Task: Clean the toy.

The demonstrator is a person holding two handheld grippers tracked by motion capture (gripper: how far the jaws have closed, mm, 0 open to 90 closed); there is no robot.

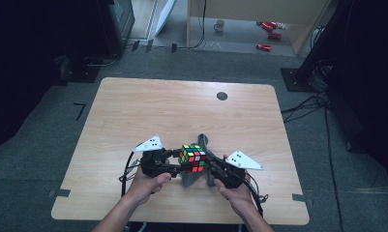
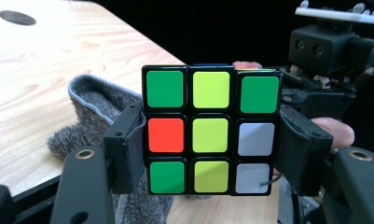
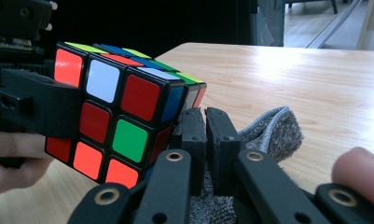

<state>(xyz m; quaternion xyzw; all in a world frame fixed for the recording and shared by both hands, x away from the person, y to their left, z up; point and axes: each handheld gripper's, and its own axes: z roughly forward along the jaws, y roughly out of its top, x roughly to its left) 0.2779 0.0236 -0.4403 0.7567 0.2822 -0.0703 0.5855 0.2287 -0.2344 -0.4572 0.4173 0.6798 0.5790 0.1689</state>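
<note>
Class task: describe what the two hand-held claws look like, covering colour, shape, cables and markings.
Both the left claw and the right claw are black, with bolted linkage arms and flat padded jaws. Each carries a grey three-cornered plate marked with dark dots, and a thin black cable trails from each. The person's forearms are bare, with no sleeves visible.

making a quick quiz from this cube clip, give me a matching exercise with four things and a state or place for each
Things:
1. left gripper
2. right gripper
3. grey cloth
4. dark round hole

States or places:
A. lies on the table under the grippers
B. jaws pressed together, nothing between them
C. clamped on the sides of the cube
D. far part of the wooden table, apart from everything else

Pairs: 1-C, 2-B, 3-A, 4-D
</note>
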